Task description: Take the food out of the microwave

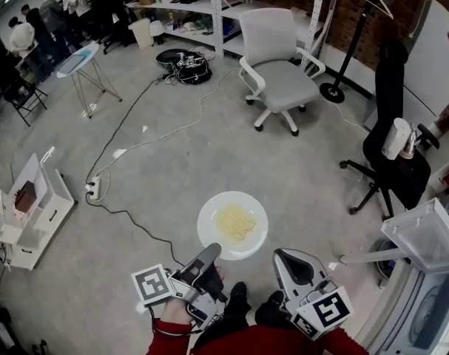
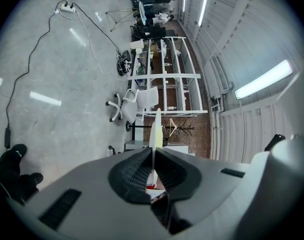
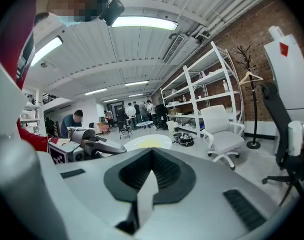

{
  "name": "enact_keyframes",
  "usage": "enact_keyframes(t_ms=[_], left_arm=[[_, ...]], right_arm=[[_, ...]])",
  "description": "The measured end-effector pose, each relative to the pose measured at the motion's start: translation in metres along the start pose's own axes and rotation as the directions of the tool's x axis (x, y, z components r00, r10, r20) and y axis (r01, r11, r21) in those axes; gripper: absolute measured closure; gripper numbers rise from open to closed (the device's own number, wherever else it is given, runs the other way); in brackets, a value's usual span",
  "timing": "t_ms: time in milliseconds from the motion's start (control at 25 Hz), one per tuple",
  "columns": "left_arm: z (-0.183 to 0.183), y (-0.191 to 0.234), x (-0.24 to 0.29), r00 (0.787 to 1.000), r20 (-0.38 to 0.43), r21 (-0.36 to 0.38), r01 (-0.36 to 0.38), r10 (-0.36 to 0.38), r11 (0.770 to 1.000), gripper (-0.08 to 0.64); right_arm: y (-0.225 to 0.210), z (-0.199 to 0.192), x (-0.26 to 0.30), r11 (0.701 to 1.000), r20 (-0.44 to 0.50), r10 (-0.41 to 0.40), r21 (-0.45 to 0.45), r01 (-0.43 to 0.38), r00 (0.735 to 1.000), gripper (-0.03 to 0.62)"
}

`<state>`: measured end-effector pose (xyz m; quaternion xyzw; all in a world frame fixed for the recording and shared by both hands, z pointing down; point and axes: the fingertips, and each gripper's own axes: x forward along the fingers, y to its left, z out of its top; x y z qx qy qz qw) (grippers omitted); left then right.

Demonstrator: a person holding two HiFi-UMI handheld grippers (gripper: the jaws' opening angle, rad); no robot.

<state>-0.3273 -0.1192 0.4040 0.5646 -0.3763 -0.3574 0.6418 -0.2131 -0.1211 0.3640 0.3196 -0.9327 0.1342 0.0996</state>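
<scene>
A white plate (image 1: 232, 225) of pale yellow food hangs over the grey floor in front of me. My left gripper (image 1: 211, 251) is shut on its near-left rim. In the left gripper view the plate (image 2: 156, 126) shows edge-on, sticking out from between the closed jaws of that gripper (image 2: 153, 154). My right gripper (image 1: 281, 256) is just to the right of the plate's near edge, apart from it, shut with nothing in it. The right gripper view shows its jaws (image 3: 152, 151) closed, with the plate (image 3: 147, 142) and the left gripper (image 3: 86, 143) beyond them.
A white appliance with an open clear door (image 1: 425, 237) stands at the right edge. A black chair (image 1: 398, 161) and a white office chair (image 1: 279, 76) are farther off. Cables and a power strip (image 1: 95, 189) lie on the floor, with a small white cabinet (image 1: 32, 211) to the left.
</scene>
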Motion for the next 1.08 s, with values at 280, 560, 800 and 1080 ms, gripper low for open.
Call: enact_keyframes(t_ms=[280,560,800,1080], left_arm=[[0.006,0.001,-0.021,1.000,0.019,0.001,0.003,-0.003,1.000,0.540],[0.004,0.003,-0.031,1.000,0.031,0.000,0.005,-0.005,1.000,0.540],[0.002,0.002,-0.038,0.999,0.032,0.006,0.011,-0.011,1.000,0.538],[-0.001,0.001,-0.049,0.999,0.037,0.003,0.011,-0.011,1.000,0.539]], right_arm=[[0.021,-0.002,0.002,0.999,0.001,0.013,-0.040,-0.013,1.000,0.583],[0.024,-0.010,-0.002,0.999,-0.012,0.008,-0.052,-0.009,1.000,0.583],[0.030,-0.014,-0.005,0.998,-0.014,0.009,-0.060,-0.010,1.000,0.583],[0.038,-0.016,-0.009,0.998,-0.018,0.007,-0.065,-0.008,1.000,0.583]])
